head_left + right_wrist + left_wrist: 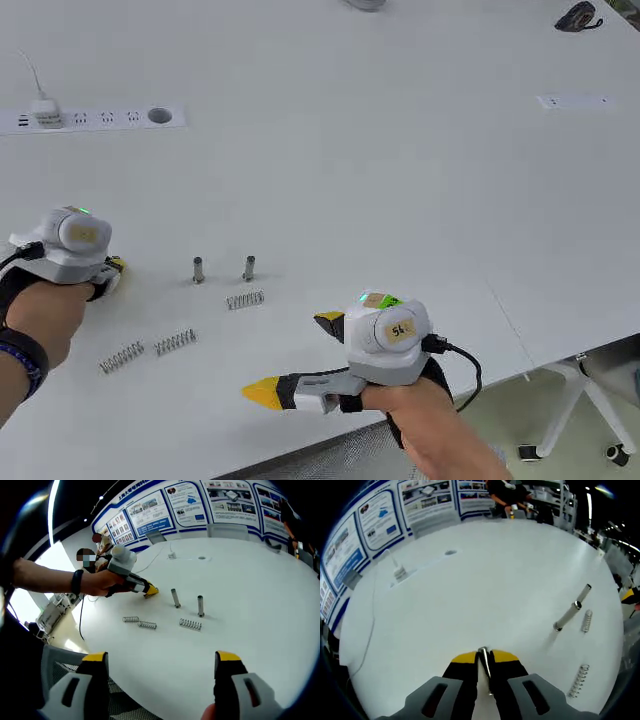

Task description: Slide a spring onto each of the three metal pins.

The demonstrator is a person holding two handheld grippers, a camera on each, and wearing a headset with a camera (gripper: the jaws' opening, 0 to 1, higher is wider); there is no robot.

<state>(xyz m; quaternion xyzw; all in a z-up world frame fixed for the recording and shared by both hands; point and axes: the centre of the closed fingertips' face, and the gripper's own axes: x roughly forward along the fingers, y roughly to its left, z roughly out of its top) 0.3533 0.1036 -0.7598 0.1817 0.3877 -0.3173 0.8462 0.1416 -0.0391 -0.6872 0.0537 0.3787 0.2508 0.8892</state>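
Two metal pins [198,269] [249,267] stand upright on the white table [380,180]. One spring [245,299] lies just in front of them, and two more springs [176,342] [122,357] lie further forward and left. My left gripper [113,268] rests on the table left of the pins, shut on a third metal pin [484,661] that shows between its yellow tips. My right gripper [297,356] hovers near the front edge, open and holding nothing. In the right gripper view the pins [175,598] [200,605] and springs [190,624] [147,625] lie ahead of its wide jaws.
A power strip [100,118] with a white plug [45,108] sits at the back left. A dark object [578,16] lies at the far right corner. The table's front edge runs close under my right hand, with a chair base [585,410] beyond it.
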